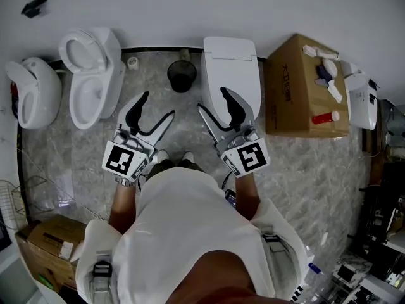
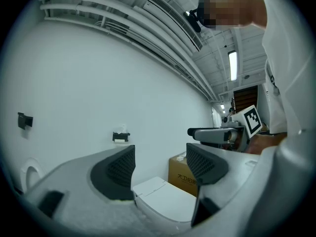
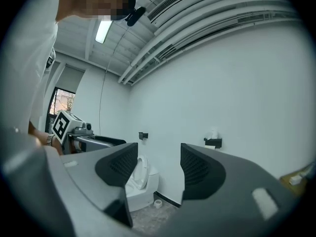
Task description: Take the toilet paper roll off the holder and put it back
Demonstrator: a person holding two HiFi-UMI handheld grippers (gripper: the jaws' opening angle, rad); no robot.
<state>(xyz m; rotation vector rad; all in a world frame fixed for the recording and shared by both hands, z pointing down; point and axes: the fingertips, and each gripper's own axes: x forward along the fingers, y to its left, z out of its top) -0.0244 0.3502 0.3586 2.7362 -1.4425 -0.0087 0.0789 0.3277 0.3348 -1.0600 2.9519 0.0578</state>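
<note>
A small black toilet paper holder [image 2: 120, 137] is fixed on the white wall well ahead of me, with the white roll showing just beneath its shelf. The same holder [image 3: 213, 142] appears in the right gripper view, right of the jaws. My left gripper [image 1: 157, 106] is open and empty, held at waist height over the floor. My right gripper [image 1: 212, 99] is open and empty too, beside the left, over the front of a closed toilet. Both are far from the holder.
A closed white toilet [image 1: 231, 68] stands straight ahead, and two open ones [image 1: 95, 75] [image 1: 35, 90] to the left. A cardboard box [image 1: 304, 87] sits at the right, a black bin [image 1: 181, 75] between the toilets. A second black wall fitting [image 3: 143, 135] is further left.
</note>
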